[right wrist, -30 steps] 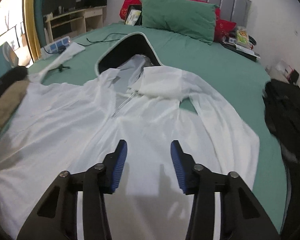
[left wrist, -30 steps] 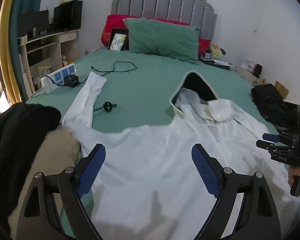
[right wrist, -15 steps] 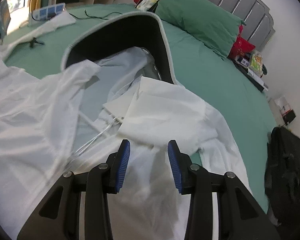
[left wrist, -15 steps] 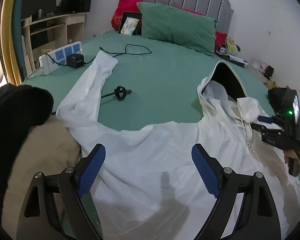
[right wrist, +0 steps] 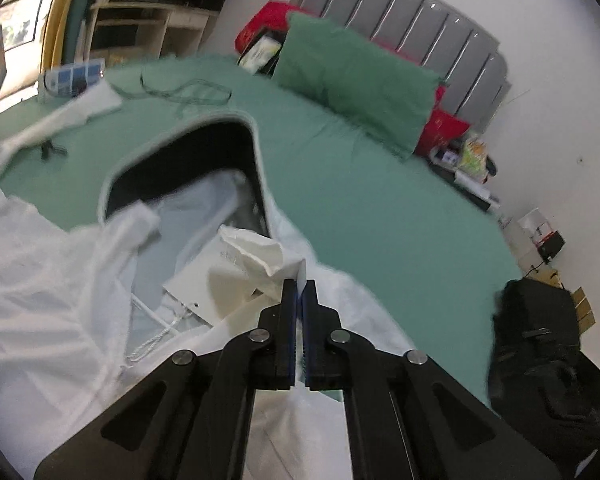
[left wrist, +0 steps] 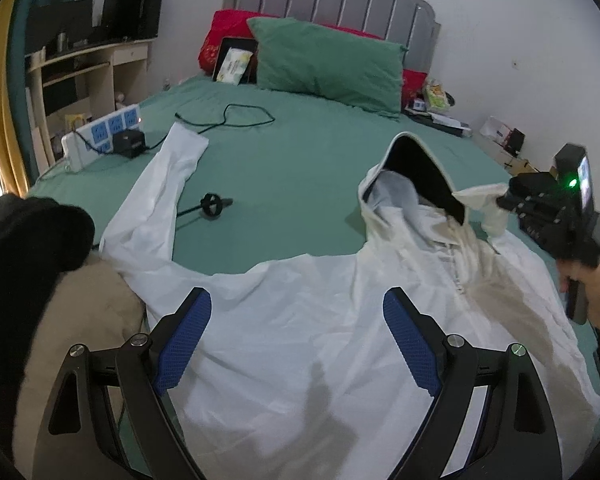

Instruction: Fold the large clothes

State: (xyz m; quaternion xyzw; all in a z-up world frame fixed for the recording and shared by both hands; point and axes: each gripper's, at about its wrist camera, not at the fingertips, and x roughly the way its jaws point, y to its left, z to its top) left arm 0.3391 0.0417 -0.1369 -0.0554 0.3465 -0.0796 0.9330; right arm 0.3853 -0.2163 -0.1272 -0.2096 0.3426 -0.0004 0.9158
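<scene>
Cuff end of the near sleeve (right wrist: 260,256) is what your right gripper (right wrist: 299,292) has: its fingers have just been closing and now stand pinched together with the white cloth between the pads, low in the centre of the right wrist view. In the left wrist view the same pinch shows at the right edge, the cuff lifted off the white hooded jacket (left wrist: 300,320) beside the dark-lined hood (left wrist: 420,168).

The jacket lies spread across the green bed (left wrist: 300,168), filling the lower half of both frames, hood toward the pillows at the top. Its body runs crosswise in the left view, and the far sleeve (left wrist: 156,192) stretches away to the upper left toward the power strip (left wrist: 100,136).

Your left gripper (left wrist: 296,344) hangs over the jacket's body with its fingers wide apart and nothing between them.

The relation that matters: the held sleeve's length runs from the pinch back to the shoulder at the right of the body, so folding it likely means carrying the cuff toward the left of the frame, across the chest. Your left gripper is the nearer one to the far sleeve, well apart from the pinch
</scene>
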